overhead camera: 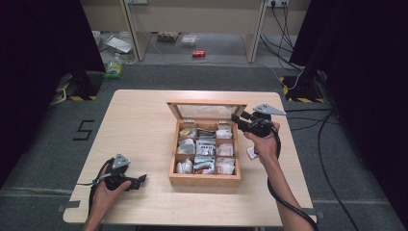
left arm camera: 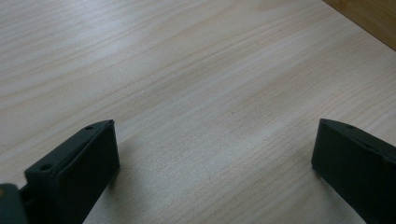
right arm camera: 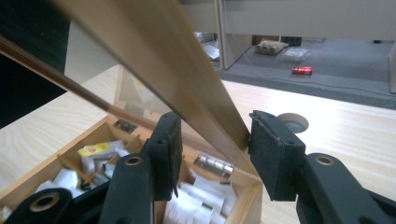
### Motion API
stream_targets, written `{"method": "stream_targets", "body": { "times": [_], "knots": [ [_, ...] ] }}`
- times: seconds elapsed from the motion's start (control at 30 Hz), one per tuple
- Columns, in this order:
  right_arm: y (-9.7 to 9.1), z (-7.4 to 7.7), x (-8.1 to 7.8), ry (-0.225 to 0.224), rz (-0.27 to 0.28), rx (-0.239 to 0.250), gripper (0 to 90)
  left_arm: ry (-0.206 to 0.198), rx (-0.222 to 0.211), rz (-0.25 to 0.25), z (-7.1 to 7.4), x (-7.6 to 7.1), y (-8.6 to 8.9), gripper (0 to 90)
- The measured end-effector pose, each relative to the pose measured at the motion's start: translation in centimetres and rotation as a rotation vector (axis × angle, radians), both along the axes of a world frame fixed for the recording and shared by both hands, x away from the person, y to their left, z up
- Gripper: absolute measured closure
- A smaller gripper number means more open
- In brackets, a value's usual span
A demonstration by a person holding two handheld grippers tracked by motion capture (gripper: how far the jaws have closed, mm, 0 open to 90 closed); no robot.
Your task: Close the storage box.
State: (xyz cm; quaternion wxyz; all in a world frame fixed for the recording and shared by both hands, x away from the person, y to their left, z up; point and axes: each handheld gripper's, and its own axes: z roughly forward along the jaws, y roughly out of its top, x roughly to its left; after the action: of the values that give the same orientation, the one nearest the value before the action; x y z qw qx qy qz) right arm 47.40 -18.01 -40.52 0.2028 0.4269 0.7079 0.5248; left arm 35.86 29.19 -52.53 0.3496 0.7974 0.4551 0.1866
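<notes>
A wooden tea box (overhead camera: pixel 204 180) stands mid-table with its glass lid (overhead camera: pixel 207 103) raised at the back. Its compartments hold several white and coloured sachets (overhead camera: pixel 206 144). My right gripper (overhead camera: pixel 234 118) is at the lid's right end. In the right gripper view the blurred wooden lid frame (right arm camera: pixel 154 51) runs down between the jaws of my right gripper (right arm camera: pixel 215 140), close to the right pad (right arm camera: pixel 273 154), and no firm grip shows. My left gripper (overhead camera: pixel 143 180) rests on the table near the front left. It stands open with bare wood between its fingers (left arm camera: pixel 79 168).
A small white packet (overhead camera: pixel 251 153) lies on the table (overhead camera: pixel 139 125) just right of the box, under my right wrist. A round cable hole (right arm camera: pixel 293 122) is in the tabletop behind the box. On the floor beyond lie a red can (overhead camera: pixel 198 53) and other clutter.
</notes>
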Motion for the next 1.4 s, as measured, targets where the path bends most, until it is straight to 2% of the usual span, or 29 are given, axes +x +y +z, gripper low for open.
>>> {"method": "stream_targets", "body": {
  "times": [0.17,0.33,0.53,0.87,0.97,1.07,1.17,1.4],
  "knots": [
    [-0.1,-0.2,-0.9,0.015,0.022,-0.022,53.4,0.001,0.003,0.0,0.0,0.0,0.0,0.0],
    [-0.1,-0.3,-1.8,0.005,0.038,-0.049,51.8,0.001,0.002,0.0,0.0,0.0,0.0,0.0],
    [-0.1,-0.7,-2.6,0.001,0.047,-0.046,48.5,0.001,0.001,0.0,0.0,0.0,0.0,0.0],
    [-0.2,-0.9,-3.4,-0.007,0.053,-0.035,48.3,0.001,0.001,0.0,0.0,0.0,0.0,0.0],
    [-0.2,-0.9,-3.7,0.005,0.053,-0.015,46.3,0.001,0.001,0.0,0.0,0.0,0.0,0.0],
    [0.0,-0.5,-4.1,-0.021,0.056,-0.046,44.9,0.001,0.001,0.0,0.0,0.0,0.0,0.0],
    [0.2,-0.4,-4.5,-0.018,0.054,-0.065,44.0,0.001,0.0,0.001,0.0,0.0,0.0,0.0],
    [0.0,-0.9,-5.0,0.002,0.049,-0.049,39.7,0.001,0.001,0.0,0.0,0.0,0.0,0.0]
  ]
}}
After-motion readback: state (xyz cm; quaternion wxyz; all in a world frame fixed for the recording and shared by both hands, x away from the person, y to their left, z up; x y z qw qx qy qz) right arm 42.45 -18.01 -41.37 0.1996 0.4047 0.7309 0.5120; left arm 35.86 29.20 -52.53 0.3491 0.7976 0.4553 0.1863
